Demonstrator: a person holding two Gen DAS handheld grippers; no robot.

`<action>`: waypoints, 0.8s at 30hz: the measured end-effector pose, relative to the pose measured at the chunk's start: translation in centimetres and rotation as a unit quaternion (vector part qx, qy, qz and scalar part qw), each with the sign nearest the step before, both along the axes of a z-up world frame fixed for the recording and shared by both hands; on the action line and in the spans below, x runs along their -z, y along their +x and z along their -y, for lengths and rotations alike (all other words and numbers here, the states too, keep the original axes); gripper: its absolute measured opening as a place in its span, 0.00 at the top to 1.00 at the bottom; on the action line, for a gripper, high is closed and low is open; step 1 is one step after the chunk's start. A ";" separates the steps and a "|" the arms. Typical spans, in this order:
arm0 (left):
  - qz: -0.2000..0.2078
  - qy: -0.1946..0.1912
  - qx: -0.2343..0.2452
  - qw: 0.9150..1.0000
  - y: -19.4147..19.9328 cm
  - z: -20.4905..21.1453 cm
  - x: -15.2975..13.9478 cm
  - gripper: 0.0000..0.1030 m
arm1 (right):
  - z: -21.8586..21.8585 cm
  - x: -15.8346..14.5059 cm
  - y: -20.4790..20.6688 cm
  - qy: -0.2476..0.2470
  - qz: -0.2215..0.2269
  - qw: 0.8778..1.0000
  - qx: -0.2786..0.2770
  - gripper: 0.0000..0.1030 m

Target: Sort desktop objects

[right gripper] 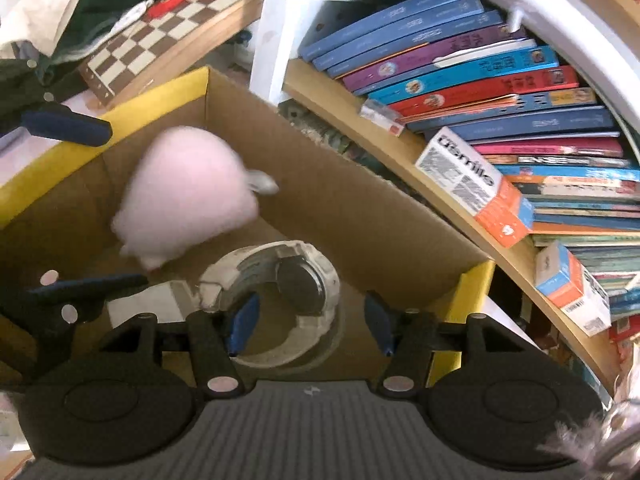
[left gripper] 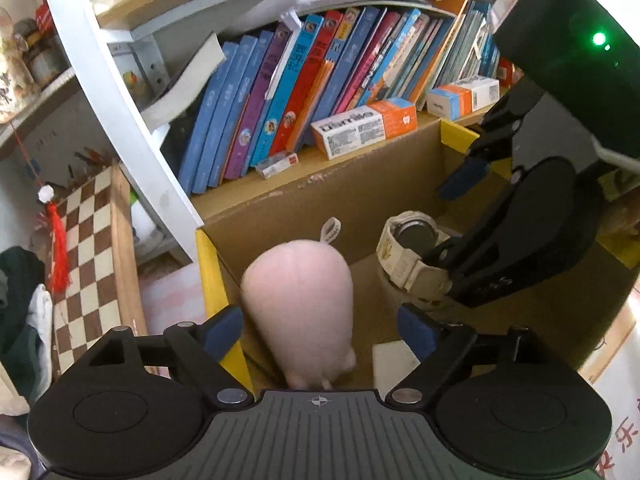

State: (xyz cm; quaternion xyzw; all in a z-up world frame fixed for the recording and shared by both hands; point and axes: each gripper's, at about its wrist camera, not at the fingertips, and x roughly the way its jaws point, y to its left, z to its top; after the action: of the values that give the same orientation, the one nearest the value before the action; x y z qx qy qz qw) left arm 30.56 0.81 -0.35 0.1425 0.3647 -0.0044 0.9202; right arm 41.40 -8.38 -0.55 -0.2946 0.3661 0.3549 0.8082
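A pink plush toy [left gripper: 298, 300] sits inside the cardboard box [left gripper: 280, 208], between the fingers of my left gripper [left gripper: 320, 332]. The jaws stand wide and there is a gap at the right pad. The right wrist view shows the plush [right gripper: 188, 192] blurred, low in the box [right gripper: 360, 216]. A cream wristwatch [left gripper: 408, 256] is in the box by my right gripper [left gripper: 452, 220]. That gripper's lower finger touches the strap and the upper one stands well apart. In its own view the watch [right gripper: 304, 264] lies below my open right gripper [right gripper: 310, 320].
A white flat item [left gripper: 394, 364] lies on the box floor. Behind the box, a shelf holds a row of books [left gripper: 304, 80] and orange-white cartons [left gripper: 364, 124]. A chessboard [left gripper: 88, 248] and a clothes pile [right gripper: 48, 24] are to the left.
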 end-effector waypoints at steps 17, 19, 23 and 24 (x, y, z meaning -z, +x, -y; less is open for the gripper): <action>0.086 -0.012 0.015 0.996 -6.4 0.5 -4.5 0.08 | 4.9 -5.2 -6.4 0.062 0.066 0.994 0.064 0.19; 0.096 -0.018 0.015 0.995 -7.6 0.4 -5.1 0.07 | 5.6 -5.7 -7.4 0.073 0.071 0.992 0.075 0.18; 0.109 -0.028 0.013 0.994 -9.9 0.2 -6.0 0.06 | 7.1 -6.6 -9.6 0.096 0.074 0.988 0.094 0.17; 0.112 -0.031 0.013 0.993 -10.6 0.1 -6.2 0.05 | 7.4 -6.7 -10.3 0.100 0.074 0.987 0.098 0.17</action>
State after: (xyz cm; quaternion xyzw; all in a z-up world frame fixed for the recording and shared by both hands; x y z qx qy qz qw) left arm 19.99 0.72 5.85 0.1186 0.2573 -0.0116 0.9590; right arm 31.13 -15.79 6.16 -0.2011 0.2946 0.2861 0.8893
